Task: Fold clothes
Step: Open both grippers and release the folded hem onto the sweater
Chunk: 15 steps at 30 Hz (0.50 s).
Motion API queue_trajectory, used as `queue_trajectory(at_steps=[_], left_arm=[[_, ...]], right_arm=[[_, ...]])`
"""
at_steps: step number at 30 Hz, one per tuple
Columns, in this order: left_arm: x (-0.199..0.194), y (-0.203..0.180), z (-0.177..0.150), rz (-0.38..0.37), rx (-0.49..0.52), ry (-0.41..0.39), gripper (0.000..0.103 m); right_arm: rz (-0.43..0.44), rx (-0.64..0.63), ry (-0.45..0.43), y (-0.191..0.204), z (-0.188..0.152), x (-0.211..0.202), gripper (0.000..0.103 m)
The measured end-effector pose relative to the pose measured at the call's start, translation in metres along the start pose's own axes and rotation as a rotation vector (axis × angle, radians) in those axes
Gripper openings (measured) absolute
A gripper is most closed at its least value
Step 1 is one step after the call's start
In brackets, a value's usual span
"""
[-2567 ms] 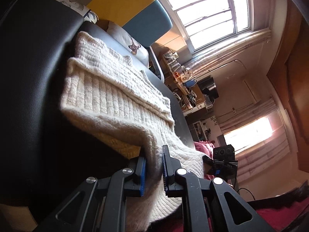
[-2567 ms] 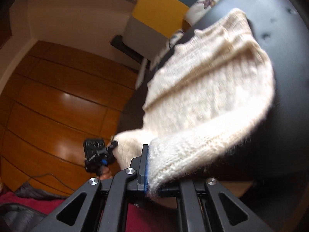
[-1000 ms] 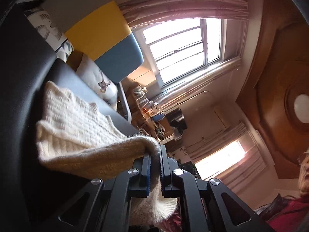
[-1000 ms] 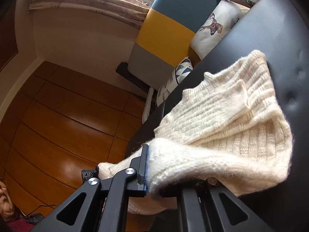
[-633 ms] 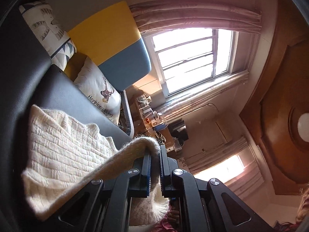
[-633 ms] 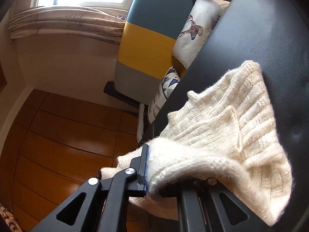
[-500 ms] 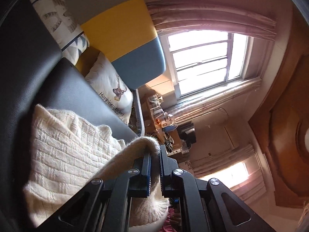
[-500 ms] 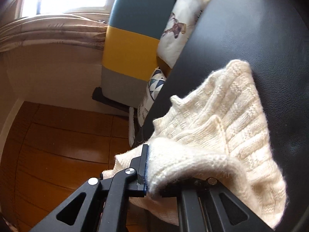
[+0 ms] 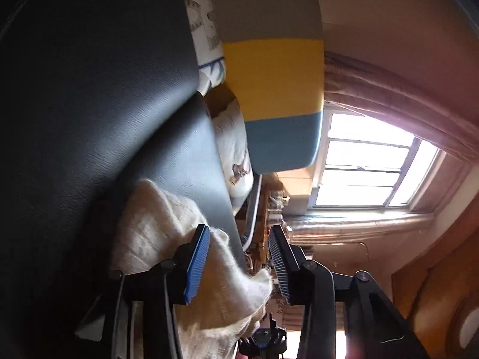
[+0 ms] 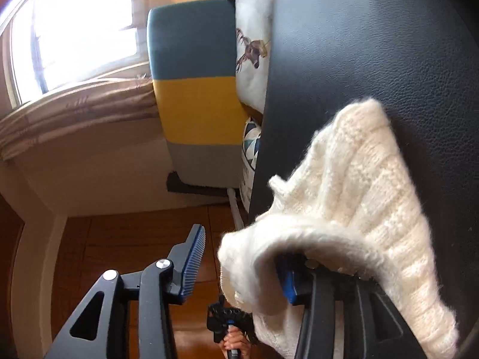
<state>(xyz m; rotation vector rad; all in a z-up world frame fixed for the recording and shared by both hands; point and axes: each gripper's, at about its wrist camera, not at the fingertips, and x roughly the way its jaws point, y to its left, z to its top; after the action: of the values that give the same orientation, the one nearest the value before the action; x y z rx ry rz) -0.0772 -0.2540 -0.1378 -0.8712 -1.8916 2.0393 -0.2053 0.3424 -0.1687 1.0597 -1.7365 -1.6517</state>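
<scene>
A black leather-textured tabletop [image 10: 374, 45] filled most of both views. Behind its far edge stood a chair back [image 10: 194, 89] banded teal, yellow and grey, with a deer-print cushion [image 10: 251, 53] and a triangle-print cushion [image 10: 250, 140] against it. A cream knit sweater [image 10: 359, 179] lay folded on the tabletop near its edge, its fuzzy fold draped over one finger of the right claw [image 10: 239, 266]. That claw was spread wide, released, with the other finger clear of the wool. The left claw [image 9: 236, 263] was also spread apart, gripping nothing; the sweater [image 9: 155, 227] sagged loosely between its blue-padded fingers.
</scene>
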Motion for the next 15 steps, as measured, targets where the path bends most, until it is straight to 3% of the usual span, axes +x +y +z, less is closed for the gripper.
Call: queue_trajectory(at_steps=[3, 6, 8, 10, 15], left_arm=[[-0.003, -0.011, -0.012, 0.128, 0.165, 0.024, 0.041], [-0.001, -0.028, -0.033, 0.237, 0.388, 0.077, 0.042], [0.002, -0.034, -0.049, 0.292, 0.517, 0.105, 0.044], [0.005, -0.032, -0.06, 0.32, 0.582, 0.146, 0.047], [0.006, -0.024, -0.076, 0.326, 0.63, 0.191, 0.047]], right_arm=[[-0.019, 0.012, -0.013, -0.002, 0.004, 0.005, 0.048], [-0.036, -0.052, -0.002, 0.011, -0.001, 0.004, 0.048], [-0.094, -0.137, 0.013, 0.025, -0.009, 0.001, 0.048], [-0.177, -0.241, 0.032, 0.04, -0.021, -0.001, 0.048], [-0.443, -0.565, 0.12, 0.066, -0.069, 0.011, 0.048]])
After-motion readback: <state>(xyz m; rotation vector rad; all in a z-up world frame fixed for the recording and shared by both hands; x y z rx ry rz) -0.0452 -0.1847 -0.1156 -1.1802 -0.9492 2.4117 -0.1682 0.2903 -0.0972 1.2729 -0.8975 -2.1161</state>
